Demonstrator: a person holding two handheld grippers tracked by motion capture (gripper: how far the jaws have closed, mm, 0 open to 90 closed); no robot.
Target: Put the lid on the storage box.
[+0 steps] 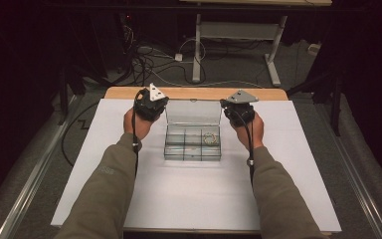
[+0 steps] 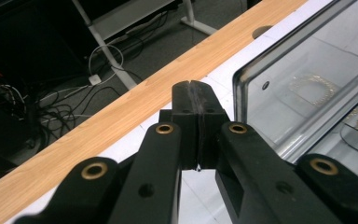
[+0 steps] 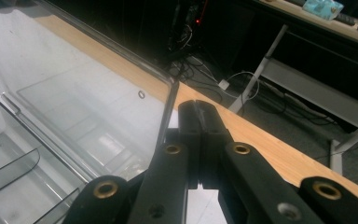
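Left gripper [image 2: 196,88], jaws pressed together on nothing, sits just beside the left edge of the raised lid [image 1: 193,111]. Right gripper [image 3: 200,108], jaws likewise together and empty, sits just off the lid's right edge. Between them on the white sheet [image 1: 189,199] stands the clear compartment box [image 1: 192,143], open. One far-right compartment holds a gold beaded ring [image 1: 209,137]; the other compartments look empty. Through the plastic, the ring blurs and doubles with its reflection.

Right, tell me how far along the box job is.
Done: the clear box stands with its lid up, and a bracelet lies in a far compartment. In hand: nothing; the left gripper and right gripper flank the lid, jaws shut and empty. Left: probably closing the lid.
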